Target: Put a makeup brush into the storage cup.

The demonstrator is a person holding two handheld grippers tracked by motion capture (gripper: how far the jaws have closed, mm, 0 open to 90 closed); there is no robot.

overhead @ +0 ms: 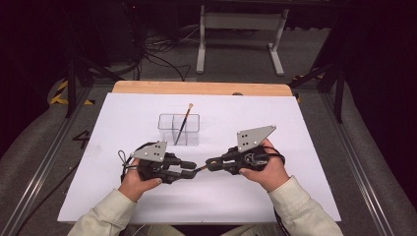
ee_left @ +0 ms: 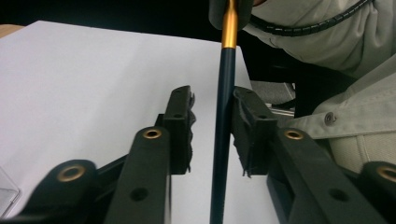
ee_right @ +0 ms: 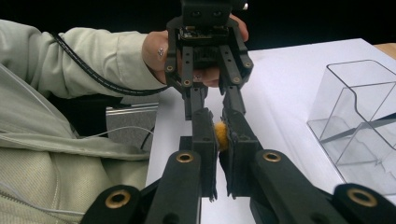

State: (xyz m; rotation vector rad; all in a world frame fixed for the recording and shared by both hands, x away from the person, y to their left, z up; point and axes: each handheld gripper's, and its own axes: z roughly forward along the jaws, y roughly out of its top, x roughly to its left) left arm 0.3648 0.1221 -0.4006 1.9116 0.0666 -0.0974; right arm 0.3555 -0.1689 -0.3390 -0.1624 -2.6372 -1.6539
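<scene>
A: High view. The left gripper [overhead: 191,166] and the right gripper [overhead: 212,161] are pointing at each other, tips nearly meeting, over the white sheet [overhead: 123,123]. What is lying between them?

B: A thin paintbrush [overhead: 200,167] is bridging the gap, though here it is showing as little more than a short brownish line. The left gripper view is resolving it: a dark handle [ee_left: 223,135] is running up between the two black jaws, ending in a gold ferrule [ee_left: 229,28] that is entering the far gripper's pads.

A: Are the left jaws clamping that handle?

B: They are standing just apart from it on both sides, a sliver of white paper showing in each gap; the left gripper is not gripping.

A: And the right gripper?

B: The right gripper view is showing its jaws pressed on the brush's orange bristle tuft [ee_right: 220,134], so it is grasping the brush by the head. Beyond, the left gripper [ee_right: 214,108] is facing the camera with the person's hand [ee_right: 159,51] behind it.

A: What else is the high view giving?

B: A clear divided holder [overhead: 179,130] is standing beyond the grippers, with a second brush [overhead: 183,123] leaning in it; the right gripper view is catching that holder's wall [ee_right: 355,112] at its right edge.
</scene>
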